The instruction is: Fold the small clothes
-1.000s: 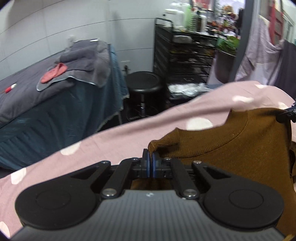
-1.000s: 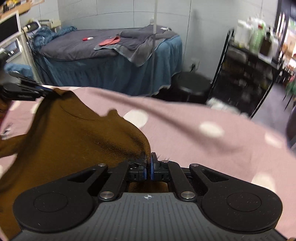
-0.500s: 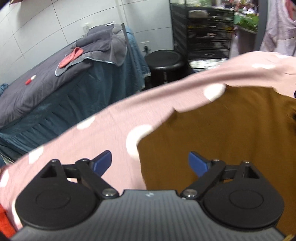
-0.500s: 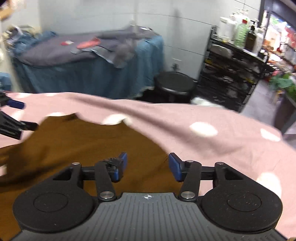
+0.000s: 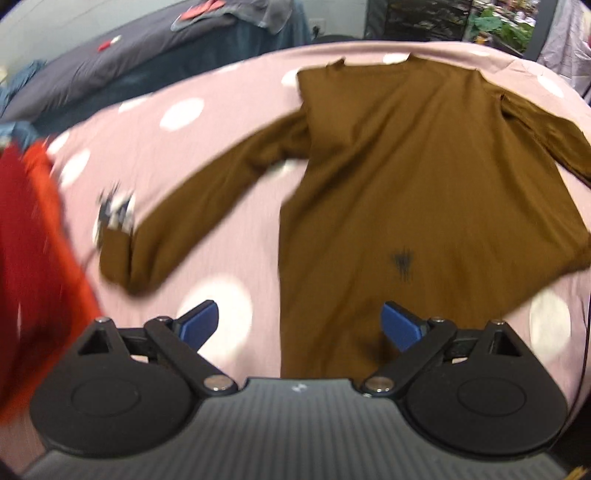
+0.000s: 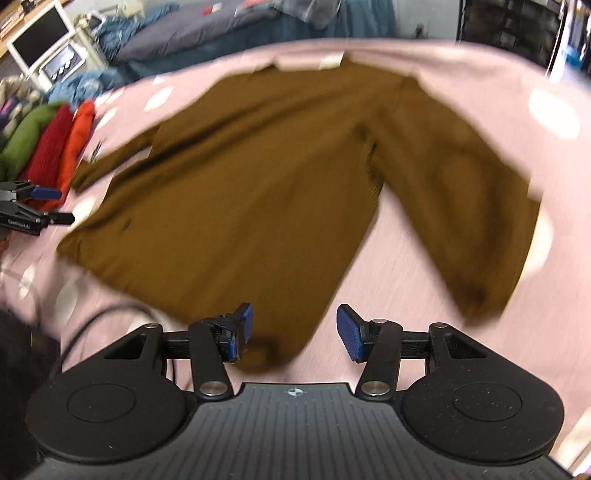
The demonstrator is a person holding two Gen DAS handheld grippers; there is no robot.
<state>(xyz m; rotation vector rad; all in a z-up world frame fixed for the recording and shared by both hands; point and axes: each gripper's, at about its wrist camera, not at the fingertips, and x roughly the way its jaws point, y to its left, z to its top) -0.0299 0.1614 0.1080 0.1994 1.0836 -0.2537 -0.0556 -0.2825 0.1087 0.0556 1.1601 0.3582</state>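
1. So the brown long-sleeve sweater [image 5: 424, 177] is lying spread out flat on the pink polka-dot cover [image 5: 221, 122], collar toward the far edge, hem toward me. Both sleeves are out to the sides, angling down toward the near edge.
2. Left sleeve cuff [image 5: 122, 258] ends near the left side, with some small dark-and-white thing [image 5: 116, 210] just beside it. Too blurry for me to tell what it is.
3. My left hand-held gripper [image 5: 299, 328] is spread wide and holding nothing, hovering over the hem on the sweater's left side.
4. My right hand-held gripper [image 6: 293, 332] is also apart, though less wide, empty, sitting above the sweater's near right hem corner.
5. From the right wrist view I can see the left gripper off at the left edge too.
6. Along the left edge of the cover there's a row of other clothes: an orange piece [image 6: 79, 133], a red one [image 6: 50, 147] and a green one [image 6: 26, 136].
7. Behind all that there's a bed with grey bedding [image 5: 92, 70], and a white monitor [image 6: 38, 35] in the far left corner.
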